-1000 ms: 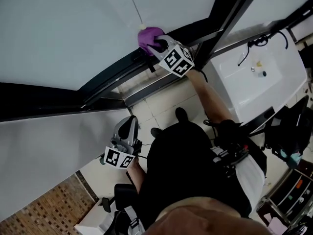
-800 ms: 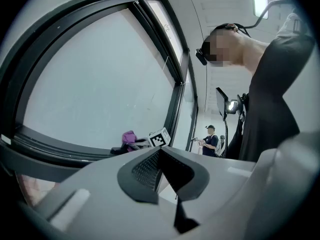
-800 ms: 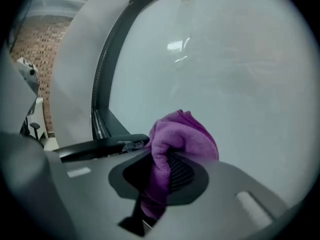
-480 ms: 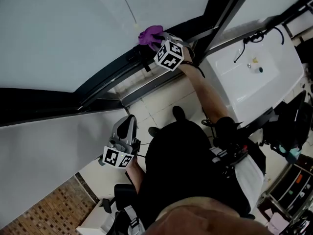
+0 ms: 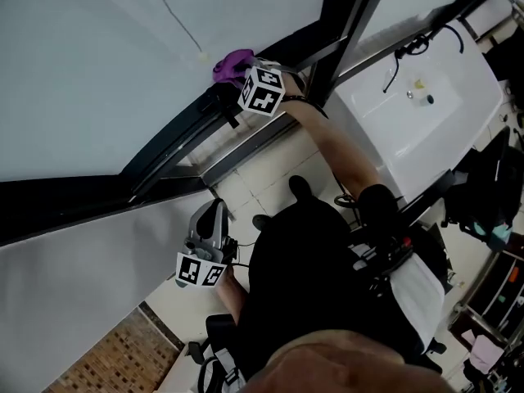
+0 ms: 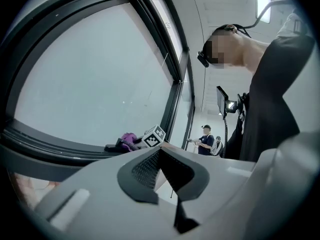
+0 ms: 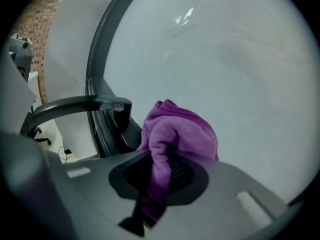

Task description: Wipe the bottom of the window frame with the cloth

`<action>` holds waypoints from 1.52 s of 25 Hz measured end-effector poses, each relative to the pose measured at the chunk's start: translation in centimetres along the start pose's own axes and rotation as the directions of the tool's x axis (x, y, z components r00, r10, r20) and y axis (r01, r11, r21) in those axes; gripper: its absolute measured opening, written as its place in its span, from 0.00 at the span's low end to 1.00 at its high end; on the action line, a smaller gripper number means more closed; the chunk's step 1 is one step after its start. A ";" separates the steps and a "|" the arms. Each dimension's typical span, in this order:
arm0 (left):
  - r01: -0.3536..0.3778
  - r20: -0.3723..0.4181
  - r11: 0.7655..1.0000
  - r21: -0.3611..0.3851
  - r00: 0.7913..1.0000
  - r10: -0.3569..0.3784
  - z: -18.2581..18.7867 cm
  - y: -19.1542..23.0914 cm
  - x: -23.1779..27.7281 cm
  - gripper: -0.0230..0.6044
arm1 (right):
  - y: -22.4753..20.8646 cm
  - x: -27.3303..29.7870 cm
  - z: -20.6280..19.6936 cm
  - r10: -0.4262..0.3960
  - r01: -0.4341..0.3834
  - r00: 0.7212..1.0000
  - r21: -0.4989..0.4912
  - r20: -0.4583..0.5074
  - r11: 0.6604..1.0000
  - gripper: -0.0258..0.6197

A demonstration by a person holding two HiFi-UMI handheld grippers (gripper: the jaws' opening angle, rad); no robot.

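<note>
A purple cloth (image 5: 232, 64) is bunched on the dark bottom rail of the window frame (image 5: 176, 133), just below the pale glass. My right gripper (image 5: 240, 74) is stretched out to it and shut on the cloth (image 7: 180, 134), which bulges out past the jaws and trails back between them. The marker cube (image 5: 262, 91) sits just behind the cloth. My left gripper (image 5: 214, 211) hangs low by the person's side, away from the window, pointing up at the frame, shut with nothing in it. From there the cloth (image 6: 129, 140) shows small on the sill.
A dark upright mullion (image 5: 344, 23) rises right of the cloth. A white basin unit (image 5: 417, 113) stands to the right over pale floor tiles (image 5: 270, 178). A thin blind cord (image 5: 168, 15) hangs in front of the glass. Two people (image 6: 205, 141) stand far off.
The right gripper has shifted a little along the bottom rail with the cloth in it, and its cube has turned. The left gripper has stayed low by the person's side.
</note>
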State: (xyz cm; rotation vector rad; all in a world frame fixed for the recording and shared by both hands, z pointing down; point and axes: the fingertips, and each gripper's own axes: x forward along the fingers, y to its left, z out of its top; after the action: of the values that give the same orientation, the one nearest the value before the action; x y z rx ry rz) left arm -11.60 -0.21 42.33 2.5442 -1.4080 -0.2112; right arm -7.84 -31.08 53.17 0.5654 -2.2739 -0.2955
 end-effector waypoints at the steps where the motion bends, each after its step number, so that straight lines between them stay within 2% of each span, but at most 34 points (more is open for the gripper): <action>1: 0.001 -0.005 1.000 -0.003 1.000 -0.001 -0.1 0.0 0.1 0.04 | 0.1 0.0 0.0 0.002 -0.002 1.000 -0.003 0.004 1.000 0.13; 6: 0.019 -0.010 1.000 -0.002 1.000 -0.019 -0.2 -0.2 0.8 0.04 | -1.1 -0.7 -1.6 -0.022 0.022 1.000 -0.020 -0.011 1.000 0.13; 10: 0.015 -0.014 1.000 0.003 1.000 -0.015 0.0 -0.2 0.9 0.04 | -6.1 -2.5 -6.2 -0.124 0.124 0.988 -0.008 -0.092 0.992 0.13; 13: 0.008 -0.020 1.000 -0.001 1.000 -0.008 -0.1 -0.1 1.0 0.04 | -11.0 -4.3 -10.6 -0.209 0.214 0.963 0.009 -0.173 0.977 0.13; 17: 0.016 -0.021 1.000 0.003 1.000 -0.016 -0.2 0.0 1.1 0.04 | -16.1 -6.0 -15.1 -0.315 0.328 0.903 -0.005 -0.292 0.945 0.13; 21: 0.023 -0.017 1.000 0.005 1.000 -0.023 -0.1 -0.2 1.3 0.04 | -19.6 -7.1 -18.4 -0.436 0.453 0.795 -0.066 -0.421 0.889 0.13; 24: 0.023 -0.016 1.000 0.006 1.000 -0.023 -0.1 -0.4 1.5 0.04 | -20.4 -7.1 -19.4 -0.487 0.484 0.728 -0.143 -0.482 0.864 0.13; 26: 0.023 -0.010 1.000 0.009 1.000 -0.023 0.0 -0.4 1.3 0.04 | -20.6 -6.9 -19.6 -0.497 0.489 0.705 -0.161 -0.506 0.857 0.13; 31: -0.002 0.009 1.000 0.014 1.000 0.002 0.4 -0.2 0.0 0.04 | -21.0 -6.8 -20.0 -0.499 0.473 0.687 -0.196 -0.529 0.859 0.13; 33: -0.017 0.015 1.000 0.017 1.000 0.017 0.6 -0.2 -0.7 0.04 | -21.1 -7.4 -20.5 -0.510 0.467 0.664 -0.229 -0.547 0.854 0.13; 35: -0.038 0.020 0.999 0.015 0.999 0.038 0.7 0.0 -1.7 0.04 | -20.6 -9.4 -20.4 -0.547 0.504 0.630 -0.246 -0.550 0.828 0.14; 36: -0.051 0.023 0.999 0.011 0.998 0.050 0.8 0.3 -2.2 0.04 | -19.9 -10.8 -19.6 -0.573 0.536 0.623 -0.243 -0.532 0.809 0.14; 37: -0.063 0.026 0.998 0.006 0.998 0.062 0.8 0.6 -2.6 0.04 | -18.6 -12.2 -18.1 -0.585 0.564 0.645 -0.211 -0.492 0.799 0.14; 38: -0.072 0.030 0.997 0.002 0.997 0.072 0.8 1.1 -3.0 0.04 | -16.7 -13.2 -15.7 -0.571 0.574 0.704 -0.135 -0.424 0.808 0.14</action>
State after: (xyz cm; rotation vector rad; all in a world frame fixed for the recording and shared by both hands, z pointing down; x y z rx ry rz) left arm -14.23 1.64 41.94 2.4971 -1.5091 -0.2359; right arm 16.77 -39.98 49.38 1.2196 -1.6007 -0.4104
